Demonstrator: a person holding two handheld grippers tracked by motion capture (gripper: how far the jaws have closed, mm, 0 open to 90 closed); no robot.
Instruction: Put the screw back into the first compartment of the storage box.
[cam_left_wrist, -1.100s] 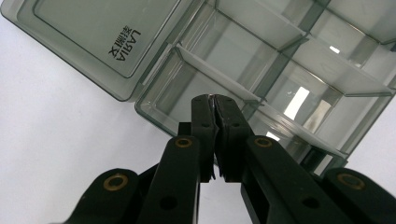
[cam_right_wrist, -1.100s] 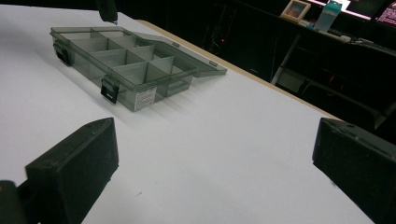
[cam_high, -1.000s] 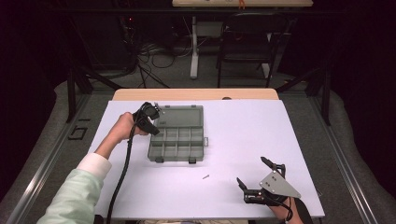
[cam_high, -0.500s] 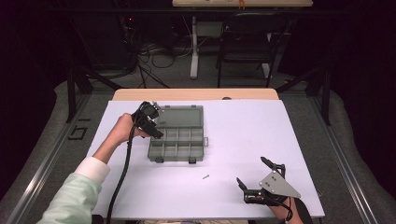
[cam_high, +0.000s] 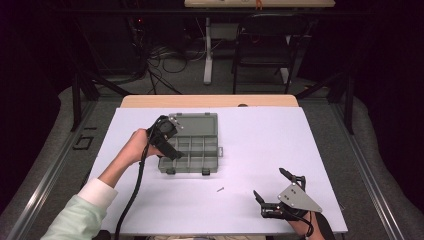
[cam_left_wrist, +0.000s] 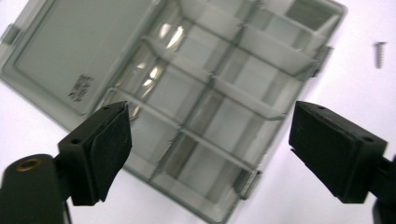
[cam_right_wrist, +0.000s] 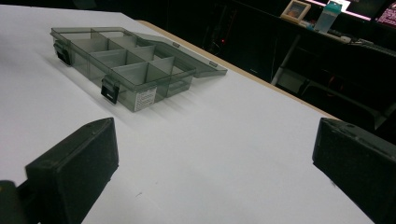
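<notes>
The table (cam_high: 260, 150) is covered by a white sheet and it carries all the things.

On it lies the grey organizer box (cam_high: 192, 145), with its lid folded open flat behind the compartments. In the left gripper view the box is below and between the two jaws, and its compartments look empty. In the right gripper view the box (cam_right_wrist: 126, 65) is well ahead of the jaws, toward the left jaw, with its two black latches turned to the camera.

The left gripper (cam_high: 167, 140) hangs over the left edge of the box, held by the person's left hand (cam_high: 132, 150). Its jaws have just been opening and now they stand wide apart; nothing is between the pads, and they do not touch the box.

The right gripper (cam_high: 275, 195) rests low at the near right part of the table, well apart from the box. Its jaws are also wide apart, with only bare white table between them.

A small screw (cam_high: 220, 189) lies on the table just in front of the box. In the left gripper view the screw (cam_left_wrist: 380, 53) is above the right jaw, beside the corner of the box and not touching it.
</notes>
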